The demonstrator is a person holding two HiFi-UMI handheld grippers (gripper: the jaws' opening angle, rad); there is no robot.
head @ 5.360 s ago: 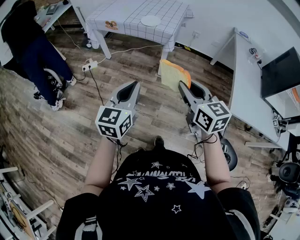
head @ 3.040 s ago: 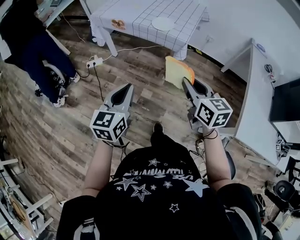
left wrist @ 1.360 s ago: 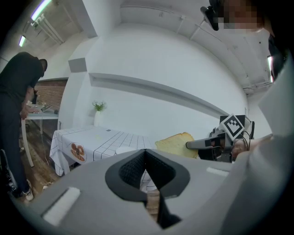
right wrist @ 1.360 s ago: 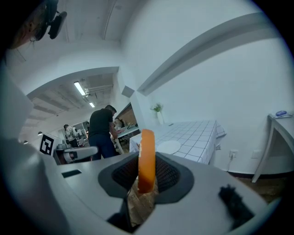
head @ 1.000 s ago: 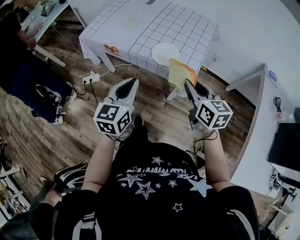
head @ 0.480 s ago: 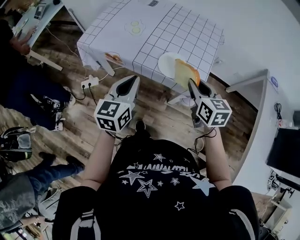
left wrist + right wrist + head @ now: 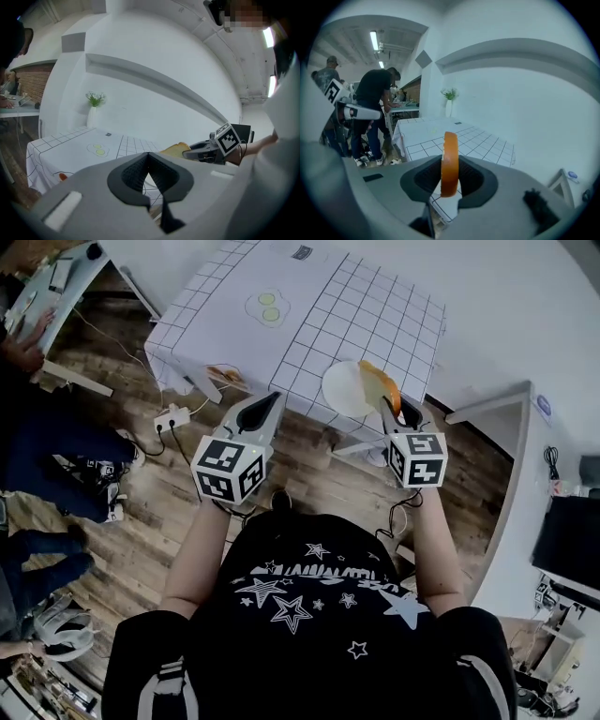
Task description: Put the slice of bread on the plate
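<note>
A white plate [image 7: 345, 390] lies near the front edge of a table with a white gridded cloth [image 7: 309, 315]. The slice of bread [image 7: 382, 387], pale with an orange-brown crust, hangs over the plate's right rim. My right gripper [image 7: 388, 406] is shut on it. In the right gripper view the bread [image 7: 450, 162] stands edge-on between the jaws. My left gripper [image 7: 269, 404] is shut and holds nothing, short of the table's front edge, left of the plate. In the left gripper view the bread [image 7: 175, 149] and right gripper [image 7: 202, 152] show at right.
A fried-egg picture [image 7: 267, 306] and an orange mark [image 7: 223, 374] are on the cloth. A power strip [image 7: 171, 417] with cables lies on the wooden floor. People stand at left [image 7: 370, 117]. A white desk [image 7: 525, 456] is at right. A vase with a plant [image 7: 93, 114] is by the wall.
Both grippers have come forward to the table. The bread now hangs over the plate's right rim and has rolled more edge-on. The left gripper stays shut and empty.
</note>
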